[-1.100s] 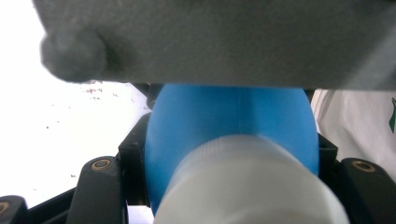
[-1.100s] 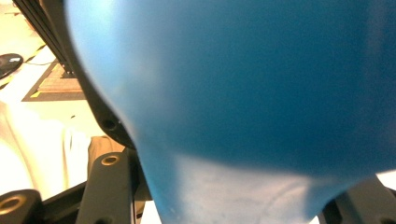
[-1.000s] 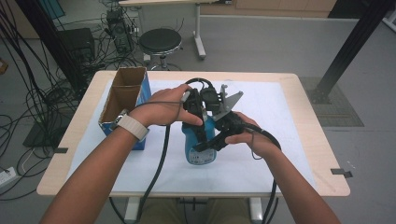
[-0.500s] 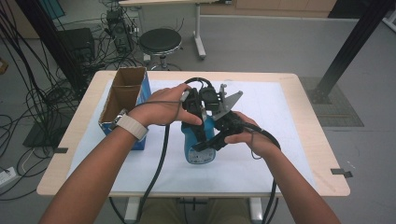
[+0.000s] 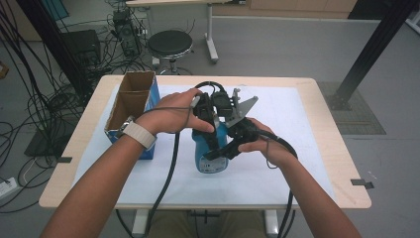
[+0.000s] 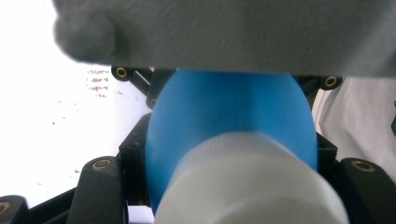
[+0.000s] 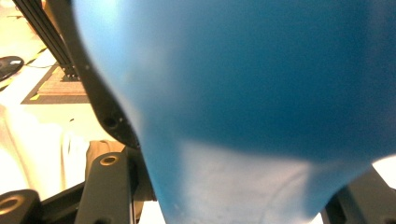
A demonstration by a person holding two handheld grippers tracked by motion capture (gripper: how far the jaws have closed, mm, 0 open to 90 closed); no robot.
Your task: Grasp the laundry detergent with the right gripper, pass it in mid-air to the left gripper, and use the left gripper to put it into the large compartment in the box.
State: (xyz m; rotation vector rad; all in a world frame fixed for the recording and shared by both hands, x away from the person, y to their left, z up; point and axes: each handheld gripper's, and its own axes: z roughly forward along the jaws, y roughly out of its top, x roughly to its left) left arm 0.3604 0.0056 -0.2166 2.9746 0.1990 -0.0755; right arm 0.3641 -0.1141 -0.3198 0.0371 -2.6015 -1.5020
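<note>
Spreading across most of the pale wooden table (image 5: pixel 324 124), a white sheet (image 5: pixel 277 173) carries an open brown cardboard box with blue sides (image 5: pixel 132 106) at its left and, near the middle, an upright blue plastic bottle with a white cap (image 5: pixel 210 156). The left gripper (image 5: pixel 207 119) comes down from above and is clamped on the bottle's upper part, the white cap (image 6: pixel 252 182) rising between its black jaws. The right gripper (image 5: pixel 225 148) meets the bottle's body from the side, its jaws having just been opening slightly with the blue wall (image 7: pixel 261 93) between them, though I cannot tell whether they press on it.
</note>
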